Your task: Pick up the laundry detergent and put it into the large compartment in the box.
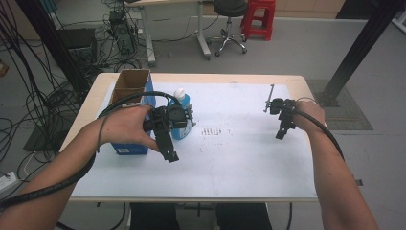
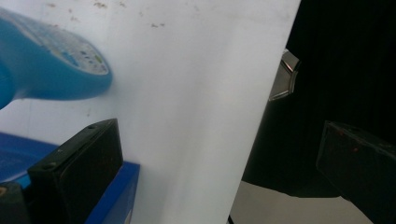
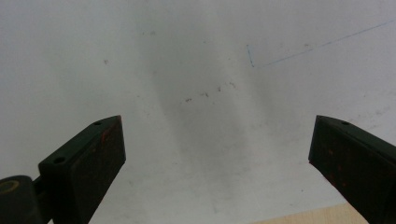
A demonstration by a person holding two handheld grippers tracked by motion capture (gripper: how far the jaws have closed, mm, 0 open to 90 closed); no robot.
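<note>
The blue bottle (image 1: 181, 115) stands upright on the tabletop (image 1: 249, 158), its long axis vertical, just beside the open cardboard box (image 1: 131, 103) on the left. The left hand-held gripper (image 1: 170, 154) is by far the nearer one: the bottle sits just behind it, on the far side from the person, while its jaws point down and back toward the near edge. In the left gripper view the bottle (image 2: 51, 65) lies up and to the left of the jaws, outside the gap. That gripper is spread wide and holds nothing. The right hand-held gripper (image 1: 281, 134) hangs well apart over bare tabletop, jaws wide too, empty.
</note>
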